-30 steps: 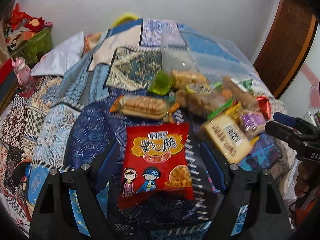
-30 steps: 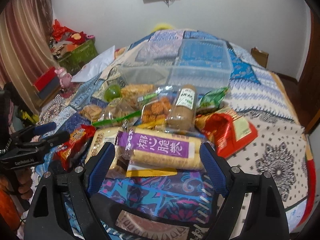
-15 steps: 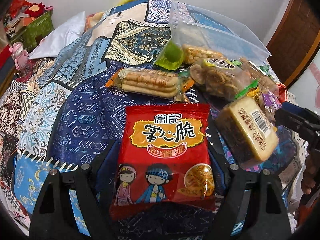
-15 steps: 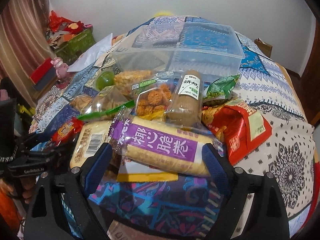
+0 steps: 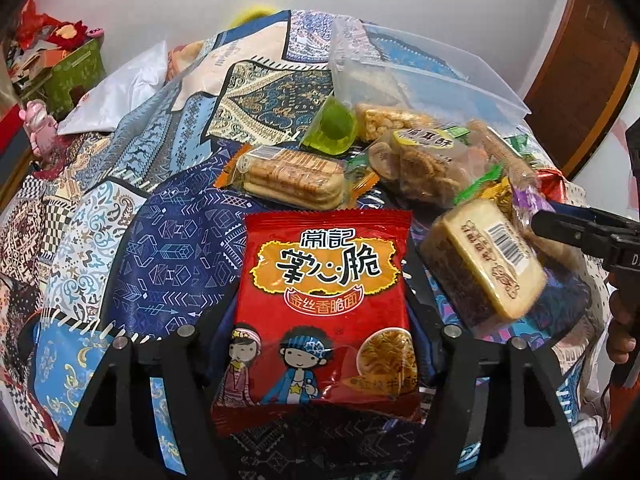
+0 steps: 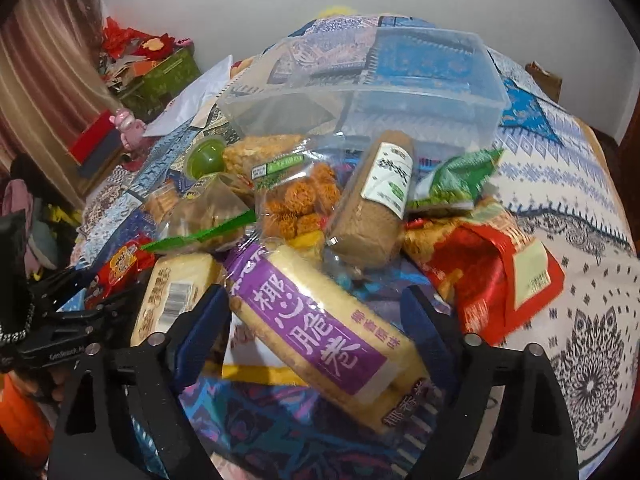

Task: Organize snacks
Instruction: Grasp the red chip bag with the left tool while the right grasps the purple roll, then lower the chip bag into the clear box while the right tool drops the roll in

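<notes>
Left hand-held gripper (image 5: pixel 320 320): I clench the red noodle packet (image 5: pixel 326 300) between my fingers.
Right hand-held gripper (image 6: pixel 316 328): my fingers straddle the purple-labelled roll (image 6: pixel 320 328); grip uncertain.

The red noodle packet (image 5: pixel 326 312) is glossy plastic film, its face catching glare. The biscuit pack (image 5: pixel 294 178) and the purple-labelled roll (image 6: pixel 320 328) wear clear, shiny wrap — crinkled at the ends. The storage box (image 6: pixel 400 76) is clear, smooth plastic. Beneath lies a matt printed cloth bedspread (image 5: pixel 100 248). The fingers (image 6: pixel 200 328) look like matt blue plastic, with small metal pins on the black frames.
</notes>
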The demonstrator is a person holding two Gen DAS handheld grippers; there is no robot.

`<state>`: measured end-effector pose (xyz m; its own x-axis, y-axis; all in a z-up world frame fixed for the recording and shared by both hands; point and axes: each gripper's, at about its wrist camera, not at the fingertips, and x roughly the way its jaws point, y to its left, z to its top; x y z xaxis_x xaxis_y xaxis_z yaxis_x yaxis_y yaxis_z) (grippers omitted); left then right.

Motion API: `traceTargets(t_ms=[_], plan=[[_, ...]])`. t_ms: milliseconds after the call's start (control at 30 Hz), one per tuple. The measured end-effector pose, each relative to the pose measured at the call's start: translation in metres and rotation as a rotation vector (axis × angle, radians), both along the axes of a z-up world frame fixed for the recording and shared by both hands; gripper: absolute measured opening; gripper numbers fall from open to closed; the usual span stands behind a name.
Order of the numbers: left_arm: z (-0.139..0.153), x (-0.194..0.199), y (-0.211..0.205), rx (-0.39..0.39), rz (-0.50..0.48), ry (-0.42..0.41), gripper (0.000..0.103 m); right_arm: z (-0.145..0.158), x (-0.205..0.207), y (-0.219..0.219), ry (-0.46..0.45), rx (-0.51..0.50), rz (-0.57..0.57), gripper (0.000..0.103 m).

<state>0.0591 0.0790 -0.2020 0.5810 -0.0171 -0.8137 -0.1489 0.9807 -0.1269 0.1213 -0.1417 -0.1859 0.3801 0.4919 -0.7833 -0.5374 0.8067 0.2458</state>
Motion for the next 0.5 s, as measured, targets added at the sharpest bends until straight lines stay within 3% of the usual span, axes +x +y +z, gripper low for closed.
traceTargets(t_ms=[167,433,500], plan=[[0.009,-0.005,-0.004,0.006,-0.009,-0.022,0.070,-0.002,-0.012,-0.004,-0.008,-0.060,0.029,0.071],[0.024,-0.009,-0.012,0.023,-0.017,-0.055,0.070,-0.008,-0.020,-0.002,-0.039,-0.144,0.064,0.068],[0.029,-0.010,-0.014,0.034,-0.020,-0.066,0.070,-0.011,-0.020,0.001,-0.047,-0.164,0.065,0.061]])
